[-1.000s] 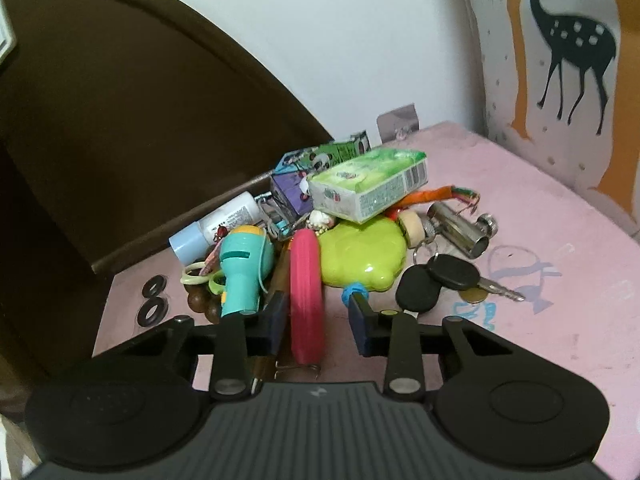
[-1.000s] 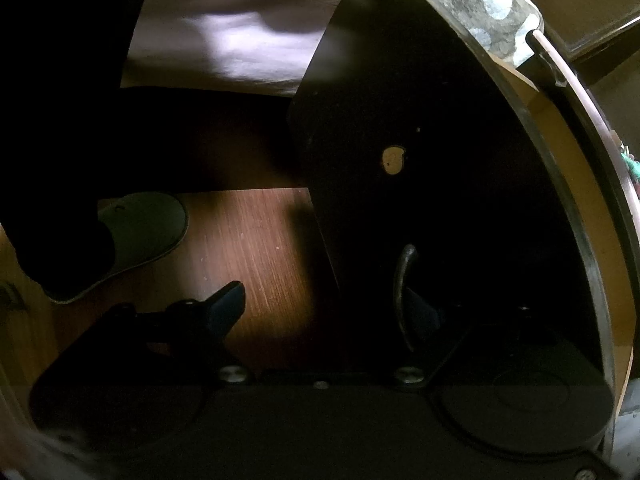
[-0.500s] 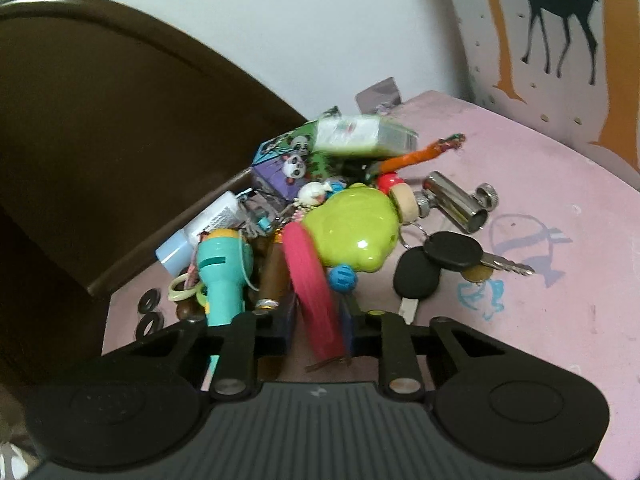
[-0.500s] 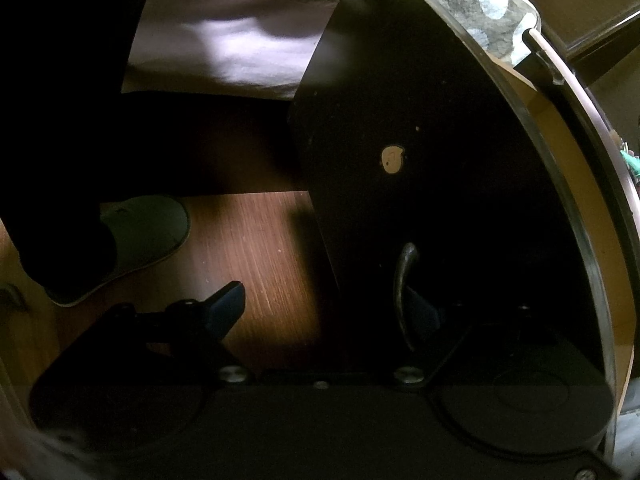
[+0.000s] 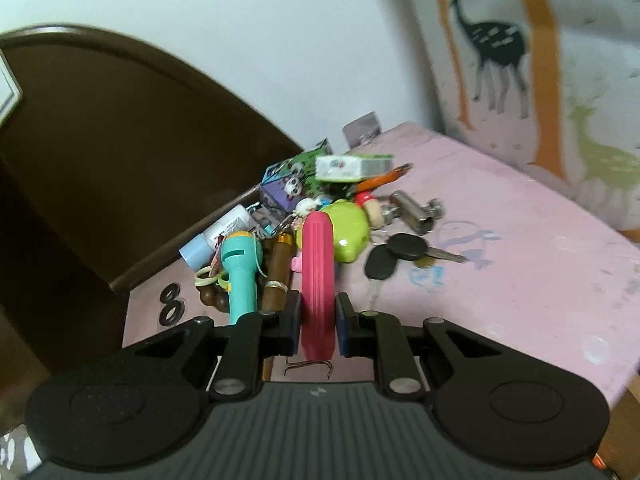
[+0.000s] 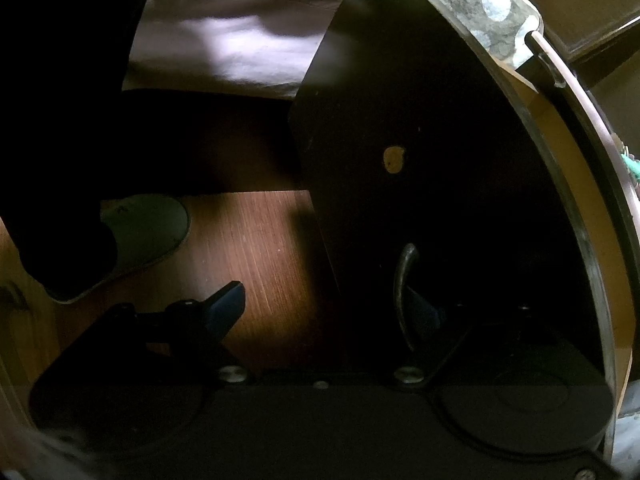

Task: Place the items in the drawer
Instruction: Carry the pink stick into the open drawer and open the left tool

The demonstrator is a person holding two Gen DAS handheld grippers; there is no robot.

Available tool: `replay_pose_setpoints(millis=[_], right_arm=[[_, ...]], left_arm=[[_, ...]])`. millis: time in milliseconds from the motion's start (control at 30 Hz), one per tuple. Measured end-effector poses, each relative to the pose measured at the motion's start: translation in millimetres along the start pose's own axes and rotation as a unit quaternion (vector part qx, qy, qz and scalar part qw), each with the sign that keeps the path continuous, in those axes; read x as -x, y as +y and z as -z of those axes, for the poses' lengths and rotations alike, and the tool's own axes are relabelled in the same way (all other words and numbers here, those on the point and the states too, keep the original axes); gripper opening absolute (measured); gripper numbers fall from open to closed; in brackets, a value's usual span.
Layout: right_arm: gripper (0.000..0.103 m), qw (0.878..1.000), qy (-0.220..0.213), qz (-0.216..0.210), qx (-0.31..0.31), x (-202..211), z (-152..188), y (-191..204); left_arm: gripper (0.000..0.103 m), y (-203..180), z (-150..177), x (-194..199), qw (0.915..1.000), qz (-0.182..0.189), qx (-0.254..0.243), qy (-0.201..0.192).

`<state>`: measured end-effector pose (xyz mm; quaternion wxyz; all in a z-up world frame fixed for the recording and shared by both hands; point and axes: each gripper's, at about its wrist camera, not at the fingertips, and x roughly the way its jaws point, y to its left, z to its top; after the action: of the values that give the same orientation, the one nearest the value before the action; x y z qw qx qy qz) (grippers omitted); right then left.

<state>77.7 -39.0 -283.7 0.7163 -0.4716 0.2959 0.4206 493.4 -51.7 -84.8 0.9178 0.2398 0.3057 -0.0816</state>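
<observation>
My left gripper [image 5: 317, 322] is shut on a long pink ribbed case [image 5: 317, 276], held upright on edge a little above the pink tabletop [image 5: 520, 288]. Behind it lies the pile: a teal toy flashlight [image 5: 240, 272], a lime green case [image 5: 348, 232], black car keys [image 5: 394, 256], a brown tube [image 5: 278, 276], a white bottle [image 5: 218, 234] and a green tissue pack [image 5: 354, 166]. In the right wrist view my right gripper [image 6: 328, 308] stands open in front of the dark drawer front [image 6: 420, 168], one finger [image 6: 420, 312] beside its metal handle [image 6: 402, 280].
A dark brown headboard [image 5: 120, 152] rises left of the pile. Two black rings [image 5: 171, 306] lie near the table's left edge. A deer-patterned wall hanging [image 5: 520, 48] is at the right. Below, a slipper [image 6: 140, 236] rests on the wooden floor [image 6: 256, 256].
My left gripper closed on the pink case and lifted it back from the pile. The right gripper has not moved.
</observation>
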Motion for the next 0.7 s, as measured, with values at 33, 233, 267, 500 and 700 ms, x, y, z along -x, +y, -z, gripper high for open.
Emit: replay_pose_setpoints(millis=[33, 233, 267, 500, 700], right_arm=[[0.087, 1.000, 0.000, 0.000, 0.001, 0, 0, 0], [0.087, 1.000, 0.002, 0.000, 0.003, -2, -1, 0], [0.087, 1.000, 0.002, 0.000, 0.003, -2, -1, 0], [0.087, 1.000, 0.003, 0.001, 0.005, -1, -1, 0], [0.088, 1.000, 0.002, 0.001, 0.006, -1, 0, 0]], left_arm=[[0.017, -1, 2, 9, 1.0000, 0.003, -0.001, -0.003], [0.017, -8, 16, 54, 0.9991, 0.040, 0.004, -0.013], [0.017, -10, 19, 61, 0.9987, 0.049, 0.004, -0.013], [0.017, -48, 55, 98, 0.9910, 0.133, -0.012, 0.011], [0.017, -94, 100, 78, 0.9798, 0.174, -0.044, 0.088]])
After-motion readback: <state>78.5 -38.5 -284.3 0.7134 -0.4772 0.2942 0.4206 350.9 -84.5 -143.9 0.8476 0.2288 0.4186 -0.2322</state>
